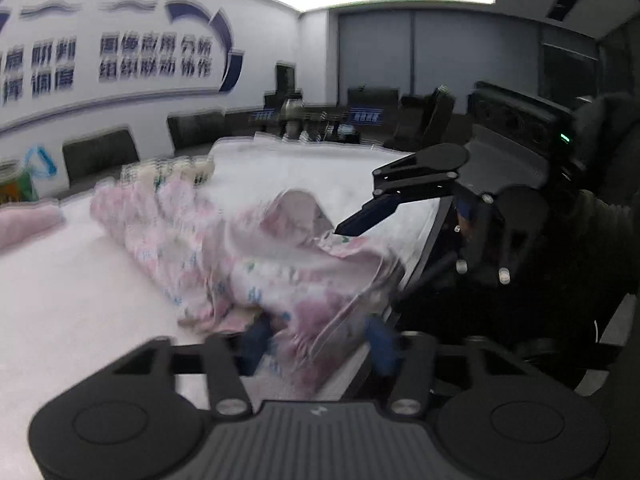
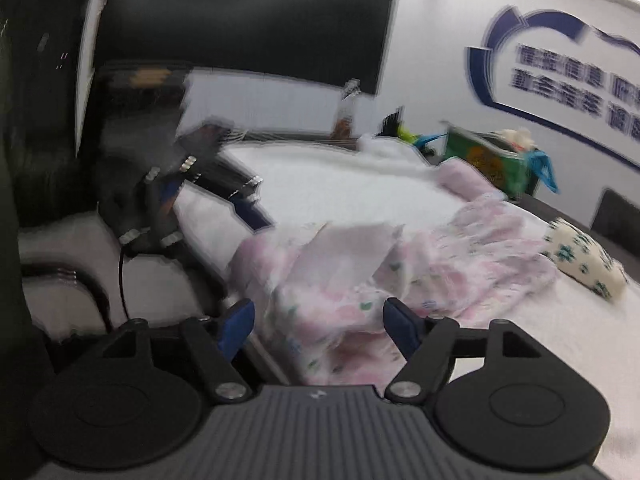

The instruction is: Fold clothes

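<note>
The left tongs (image 1: 316,344) stand apart, their blue-padded fingers (image 1: 382,344) spread to either side of the near hem of a pink floral garment (image 1: 248,264), with cloth lying between them; blur hides whether either pad presses on it. The right tongs (image 2: 320,322) are likewise apart, the blue fingers (image 2: 400,326) flanking the garment's (image 2: 360,280) near edge. In the left wrist view the right tongs (image 1: 348,228) show from the side, their tip touching or just above a raised flap of the garment.

The garment is pale pink with a print of pink blossoms and small green and blue marks, thin and rumpled, bunched into a long heap with one plain pinkish flap turned up. It lies on the white-covered worktop (image 1: 80,304), at the worktop's near edge. Beyond the garment, farther along the worktop, rest a white cloth with green flowers (image 2: 584,260) and a plain pink piece (image 2: 464,180).
</note>
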`<act>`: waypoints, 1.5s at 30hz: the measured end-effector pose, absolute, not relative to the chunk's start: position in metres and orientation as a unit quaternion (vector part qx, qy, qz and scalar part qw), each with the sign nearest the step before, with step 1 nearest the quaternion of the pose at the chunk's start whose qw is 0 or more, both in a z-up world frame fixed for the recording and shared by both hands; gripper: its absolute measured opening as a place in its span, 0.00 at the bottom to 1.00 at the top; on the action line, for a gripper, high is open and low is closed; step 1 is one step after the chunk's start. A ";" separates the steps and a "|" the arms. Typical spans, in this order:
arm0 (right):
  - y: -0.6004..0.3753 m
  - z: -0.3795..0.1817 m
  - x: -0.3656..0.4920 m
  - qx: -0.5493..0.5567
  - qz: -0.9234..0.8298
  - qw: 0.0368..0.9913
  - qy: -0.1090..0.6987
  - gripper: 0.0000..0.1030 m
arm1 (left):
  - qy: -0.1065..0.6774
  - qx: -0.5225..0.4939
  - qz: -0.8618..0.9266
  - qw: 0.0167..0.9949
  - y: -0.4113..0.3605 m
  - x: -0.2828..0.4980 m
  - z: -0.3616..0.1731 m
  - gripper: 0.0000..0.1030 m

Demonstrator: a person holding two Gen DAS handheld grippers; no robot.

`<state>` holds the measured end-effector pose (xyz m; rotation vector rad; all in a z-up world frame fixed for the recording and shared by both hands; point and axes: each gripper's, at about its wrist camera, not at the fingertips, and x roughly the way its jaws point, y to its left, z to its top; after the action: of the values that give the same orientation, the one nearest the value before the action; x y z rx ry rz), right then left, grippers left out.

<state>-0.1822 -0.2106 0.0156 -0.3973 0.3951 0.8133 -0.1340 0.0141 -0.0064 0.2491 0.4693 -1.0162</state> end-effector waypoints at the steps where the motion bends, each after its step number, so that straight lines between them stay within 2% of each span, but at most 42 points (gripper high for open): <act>1: -0.207 0.012 -0.180 -0.193 0.391 0.878 0.196 0.69 | 0.236 0.107 -0.477 0.840 0.015 -0.129 -0.008 0.30; 2: -0.204 0.009 -0.177 -0.195 0.393 0.876 0.203 0.62 | 0.243 0.096 -0.476 0.840 0.017 -0.125 -0.008 0.23; 3: -0.206 0.009 -0.173 -0.185 0.396 0.874 0.210 0.53 | 0.250 0.084 -0.475 0.840 0.019 -0.121 -0.008 0.20; 5: -0.209 0.008 -0.166 -0.166 0.402 0.872 0.226 0.44 | 0.259 0.061 -0.480 0.836 0.023 -0.114 -0.005 0.15; 6: -0.212 0.010 -0.162 -0.154 0.406 0.871 0.229 0.36 | 0.261 0.051 -0.482 0.835 0.024 -0.111 -0.003 0.13; 9: -0.218 0.014 -0.151 -0.120 0.420 0.867 0.240 0.17 | 0.262 0.026 -0.487 0.833 0.027 -0.102 0.002 0.12; 10: -0.219 0.014 -0.149 -0.116 0.423 0.865 0.243 0.15 | 0.259 0.021 -0.483 0.836 0.026 -0.099 0.004 0.14; 11: -0.219 0.015 -0.146 -0.111 0.426 0.864 0.245 0.14 | 0.251 0.023 -0.479 0.841 0.028 -0.099 0.006 0.27; 12: -0.221 0.016 -0.143 -0.102 0.431 0.862 0.247 0.12 | 0.242 0.024 -0.475 0.846 0.029 -0.100 0.009 0.53; 14: -0.226 0.020 -0.137 -0.081 0.441 0.858 0.251 0.11 | 0.186 0.050 -0.468 0.862 0.036 -0.113 0.015 0.76; 15: -0.231 0.024 -0.132 -0.064 0.449 0.855 0.253 0.11 | 0.159 0.064 -0.468 0.867 0.039 -0.120 0.018 0.84; 17: -0.241 0.033 -0.124 -0.030 0.467 0.848 0.250 0.11 | 0.118 0.115 -0.467 0.869 0.035 -0.131 0.021 0.88; 19: -0.250 0.039 -0.115 -0.004 0.483 0.838 0.252 0.11 | 0.112 0.176 -0.452 0.867 0.021 -0.133 0.018 0.88; 22: -0.256 0.045 -0.108 0.021 0.515 0.816 0.260 0.10 | 0.120 0.209 -0.442 0.864 0.002 -0.124 0.012 0.88; 26: -0.257 0.050 -0.110 0.019 0.533 0.802 0.269 0.10 | 0.160 0.182 -0.453 0.858 -0.009 -0.107 0.009 0.85; 28: -0.261 0.052 -0.111 0.023 0.531 0.803 0.269 0.10 | 0.182 0.164 -0.466 0.850 -0.011 -0.099 0.007 0.70; 29: -0.263 0.053 -0.111 0.024 0.530 0.803 0.269 0.10 | 0.195 0.152 -0.473 0.846 -0.012 -0.093 0.007 0.56; 30: -0.265 0.054 -0.111 0.026 0.530 0.804 0.270 0.10 | 0.208 0.140 -0.479 0.841 -0.013 -0.088 0.006 0.46; 31: -0.267 0.054 -0.112 0.028 0.529 0.804 0.270 0.10 | 0.222 0.126 -0.485 0.837 -0.012 -0.081 0.006 0.43; 32: -0.269 0.055 -0.112 0.028 0.527 0.805 0.269 0.13 | 0.236 0.113 -0.490 0.832 -0.012 -0.074 0.007 0.38; 34: -0.268 0.057 -0.119 0.000 0.514 0.817 0.259 0.31 | 0.264 0.085 -0.499 0.821 -0.012 -0.060 0.007 0.31; 35: -0.271 0.059 -0.125 -0.019 0.508 0.826 0.243 0.59 | 0.272 0.073 -0.505 0.816 -0.009 -0.056 0.009 0.29; 36: -0.274 0.060 -0.131 -0.037 0.500 0.835 0.227 0.82 | 0.279 0.060 -0.510 0.812 -0.007 -0.052 0.010 0.29; 37: -0.277 0.059 -0.137 -0.056 0.489 0.845 0.208 0.89 | 0.288 0.046 -0.512 0.808 -0.006 -0.046 0.012 0.29; 38: -0.280 0.059 -0.143 -0.076 0.478 0.854 0.190 0.94 | 0.298 0.032 -0.514 0.804 -0.004 -0.041 0.013 0.29; 45: -0.255 0.031 -0.144 -0.237 0.410 0.870 0.138 0.92 | 0.353 -0.026 -0.527 0.772 -0.004 -0.016 0.013 0.27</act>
<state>-0.1441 -0.2547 0.0308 -0.4948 0.2891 0.8567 -0.0156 -0.0045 0.0133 -0.0567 0.7660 -1.1423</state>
